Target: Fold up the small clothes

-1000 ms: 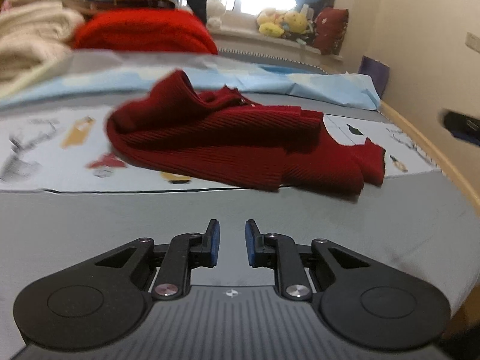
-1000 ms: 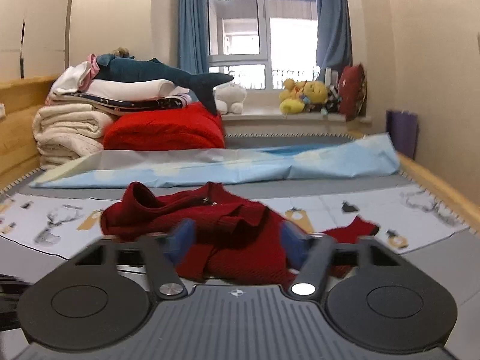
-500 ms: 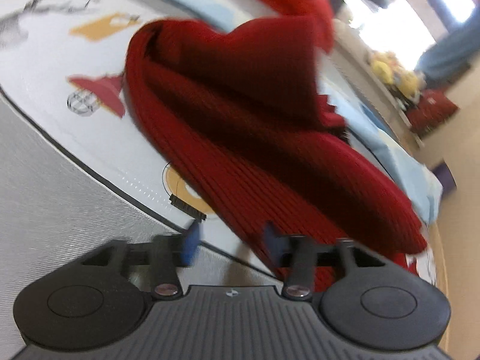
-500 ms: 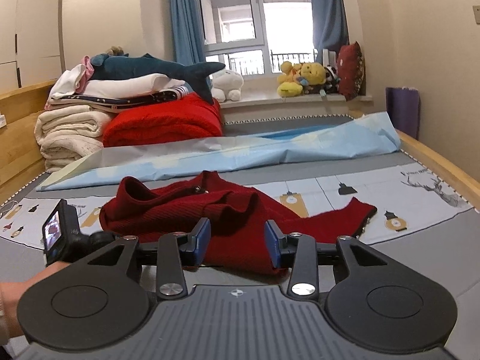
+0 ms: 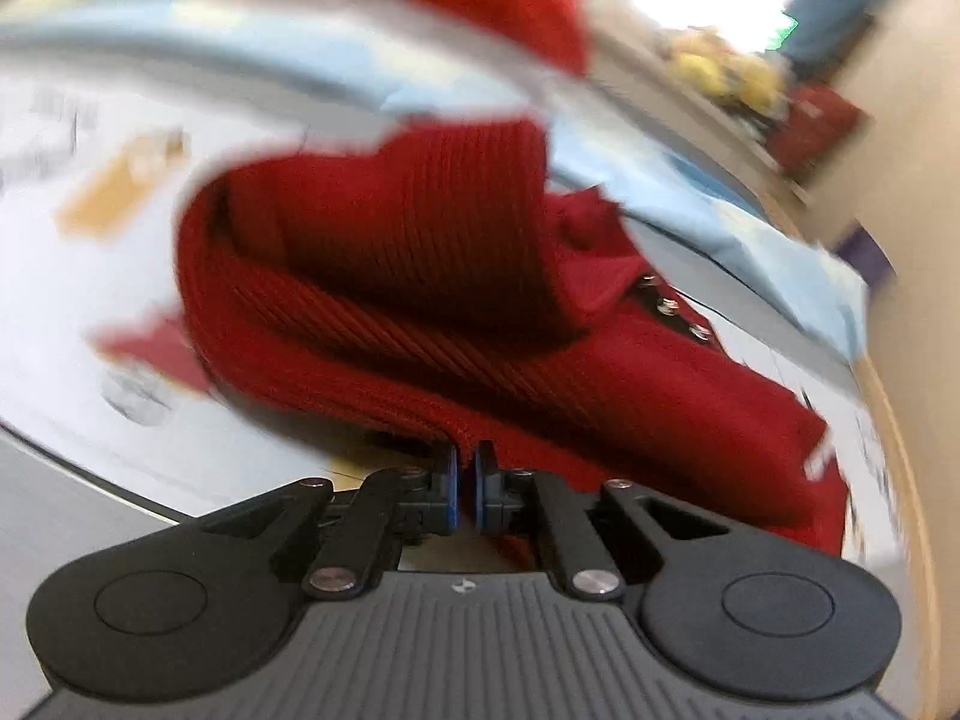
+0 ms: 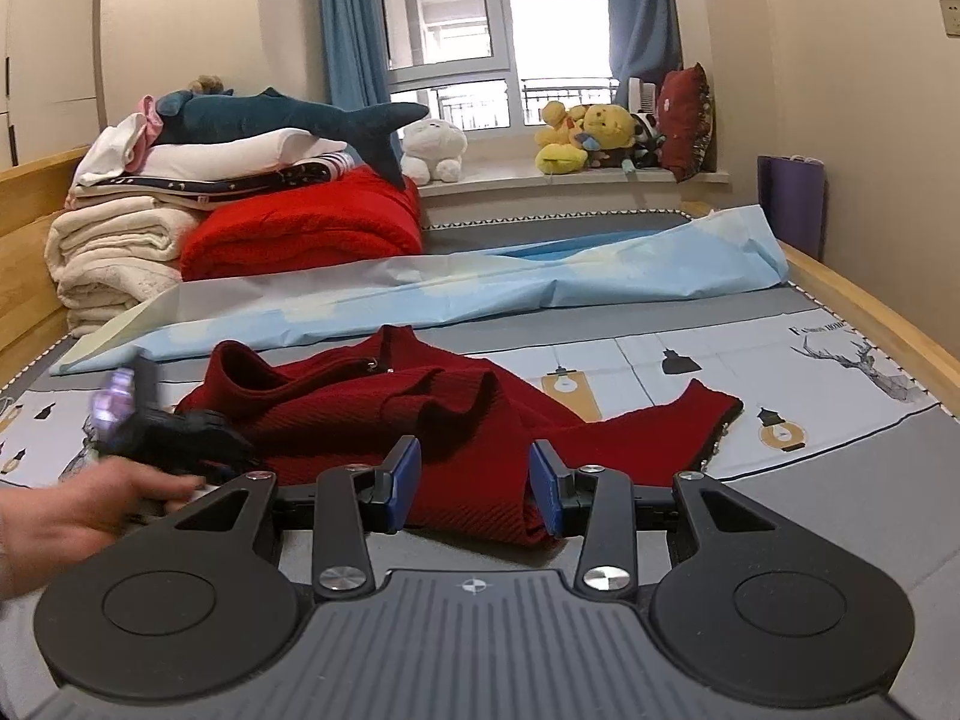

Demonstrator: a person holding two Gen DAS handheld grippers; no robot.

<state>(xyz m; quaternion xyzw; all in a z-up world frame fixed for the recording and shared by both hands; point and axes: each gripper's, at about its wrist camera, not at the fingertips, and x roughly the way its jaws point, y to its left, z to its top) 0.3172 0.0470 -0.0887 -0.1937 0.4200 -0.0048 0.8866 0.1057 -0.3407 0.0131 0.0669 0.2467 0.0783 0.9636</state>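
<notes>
No fold is showing yet: the sweater (image 6: pixel 420 420) is lying crumpled on the bed (image 6: pixel 810 480). Left hand-held gripper (image 5: pixel 466 483) is pinching its near edge; right hand-held gripper (image 6: pixel 474 483) is hovering apart, near its hem.

Daylit window (image 6: pixel 480 30) glares; left view motion-blurred, edges fisheye-warped.

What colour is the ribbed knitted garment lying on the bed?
Dark red ribbed knitted garment; clearest in the right wrist view.
</notes>
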